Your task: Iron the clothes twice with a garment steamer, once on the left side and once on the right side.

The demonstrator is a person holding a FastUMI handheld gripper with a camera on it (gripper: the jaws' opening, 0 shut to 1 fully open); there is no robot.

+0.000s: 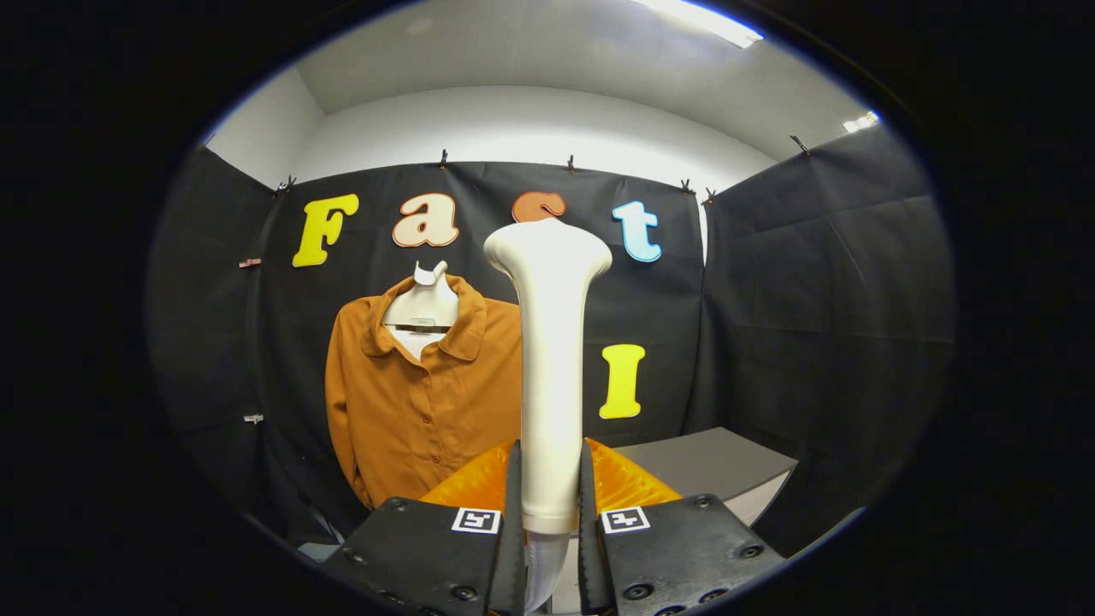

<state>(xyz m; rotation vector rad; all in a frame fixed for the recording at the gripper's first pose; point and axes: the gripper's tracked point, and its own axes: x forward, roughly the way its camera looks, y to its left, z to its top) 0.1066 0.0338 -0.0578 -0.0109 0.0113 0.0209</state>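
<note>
Between your gripper's (550, 513) two fingers stands the garment steamer (549, 368), clamped at the lower end of its handle with both fingers pressed against its sides, so you have a firm hold and the jaws are closed down to the handle's width. It rises upright from the grip and flares into a wide head at the top (which way the steam face points cannot be told from here). Just beyond the fingers, a grey table (719, 466) runs off to the right. Farther back, against the black cloth wall, the orange shirt (411, 402) hangs buttoned on a white hanger (425, 304), and it sits left of the steamer, partly hidden behind the handle and well apart from the head.

By my reading, you are at the carry-in: steamer picked up, no pass begun. Your next move calls for bringing the head across to the shirt's front, starting on one side, turning the face toward the cloth, then drawing it down along the panel without snagging the collar or buttons.
</note>
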